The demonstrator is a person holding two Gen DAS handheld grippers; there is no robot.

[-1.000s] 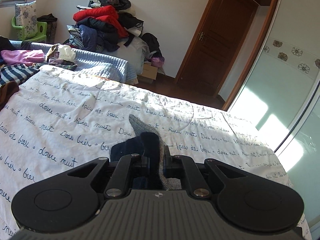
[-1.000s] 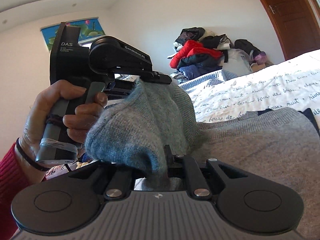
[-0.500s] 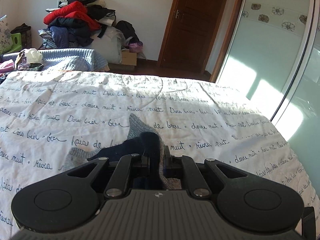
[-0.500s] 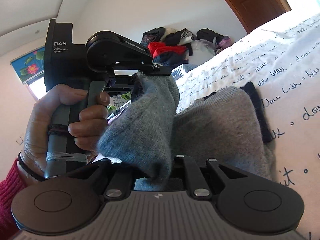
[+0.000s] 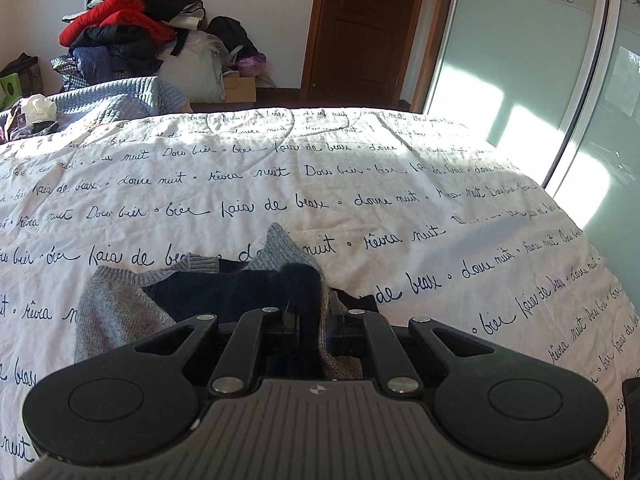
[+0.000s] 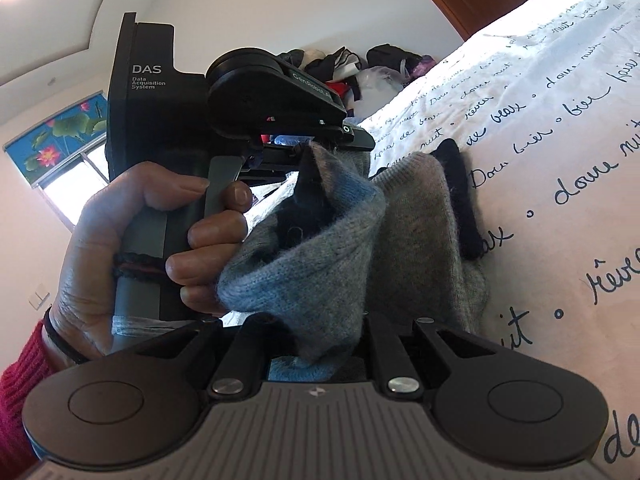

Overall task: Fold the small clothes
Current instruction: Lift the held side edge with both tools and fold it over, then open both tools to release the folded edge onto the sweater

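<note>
Left claw (image 5: 312, 316): clamped narrow on a fold of the garment, dark and grey layers pinched between the jaws; seen from the right wrist view as the black tool gripped by a hand (image 6: 132, 248).
Right claw (image 6: 320, 344): pinched narrow on the grey knit, cloth bunched over the jaws and hiding the tips.
Garment (image 5: 120, 308): small grey knit sweater with dark navy parts, partly lying on the bed, partly lifted between the two claws; in the right wrist view (image 6: 312, 272) hanging as a slack fold from the left claw across to the right one.
Garment's place: near edge of the bed, just in front of the left claw, one grey corner pointing away toward the far side.
Bed cover (image 5: 360, 168): white quilt printed with dark handwritten words, sunlit patches on the right.
Clothes heap (image 5: 128, 36): red, dark and pale items piled against the far wall, well apart from the garment.
Door (image 5: 360, 28): brown wood, closed.
Wardrobe panel (image 5: 520, 64): pale glass with flower motifs.
Sleeve (image 6: 16, 392): red, at the wrist of the hand, with what may be a dark band beside it.
</note>
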